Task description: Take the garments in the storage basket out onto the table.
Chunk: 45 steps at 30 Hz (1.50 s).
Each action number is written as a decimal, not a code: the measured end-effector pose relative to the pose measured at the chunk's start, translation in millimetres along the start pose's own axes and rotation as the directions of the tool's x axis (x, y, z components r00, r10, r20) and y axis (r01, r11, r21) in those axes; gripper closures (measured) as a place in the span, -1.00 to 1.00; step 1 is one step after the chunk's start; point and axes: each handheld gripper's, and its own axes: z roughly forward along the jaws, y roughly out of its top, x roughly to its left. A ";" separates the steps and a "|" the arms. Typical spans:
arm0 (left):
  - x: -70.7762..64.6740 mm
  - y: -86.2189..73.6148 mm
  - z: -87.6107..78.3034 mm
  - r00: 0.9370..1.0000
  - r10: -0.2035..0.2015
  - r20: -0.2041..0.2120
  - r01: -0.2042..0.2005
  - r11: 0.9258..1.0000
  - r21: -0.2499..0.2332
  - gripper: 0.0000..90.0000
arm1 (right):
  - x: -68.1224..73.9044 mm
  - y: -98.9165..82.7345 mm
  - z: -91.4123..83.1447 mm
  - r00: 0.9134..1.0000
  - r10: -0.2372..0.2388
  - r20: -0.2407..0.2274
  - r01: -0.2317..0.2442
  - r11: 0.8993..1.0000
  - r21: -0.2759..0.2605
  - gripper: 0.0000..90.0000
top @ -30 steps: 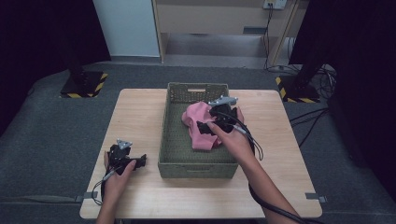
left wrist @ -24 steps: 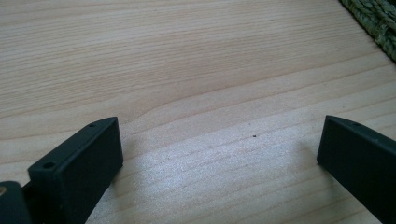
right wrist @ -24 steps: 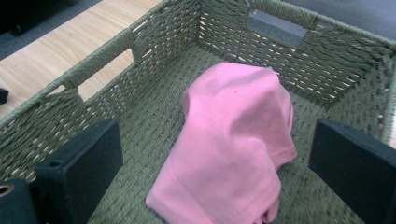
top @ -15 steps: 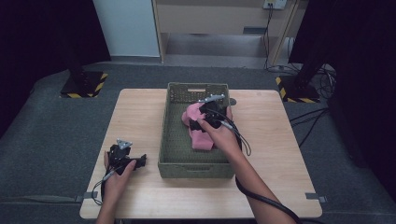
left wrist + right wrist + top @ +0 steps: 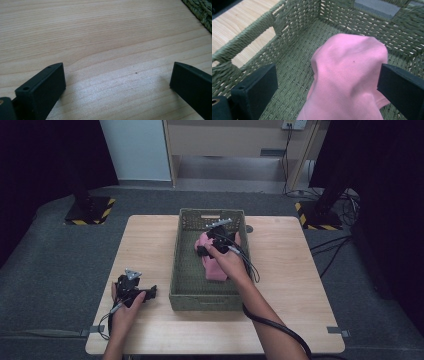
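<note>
Pink cloth [image 5: 348, 75], soft, light, likely limp when lifted, heaped in green woven basket [image 5: 186, 270]; best pinched at raised fold; right gripper [image 5: 216, 242] above it, jaws spread wide; left gripper [image 5: 134, 289] likewise open, resting on table [image 5: 100, 37].

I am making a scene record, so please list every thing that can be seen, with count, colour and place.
basket: 1, green woven, middle of the table
cloth: 1, pink, inside the basket, toward its right side
table: 1, light wood, centre of the high view
stand bases: 2, black with yellow stripes, floor beyond the table
left gripper: 1, black, open, on the table's near left
right gripper: 1, black, open, over the cloth
</note>
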 end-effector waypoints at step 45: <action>-0.1 0.0 0.0 1.000 0.000 0.000 0.000 1.000 0.000 -1.00 | -17.7 -17.0 66.7 0.998 0.054 0.027 -0.057 0.989 0.135 -0.93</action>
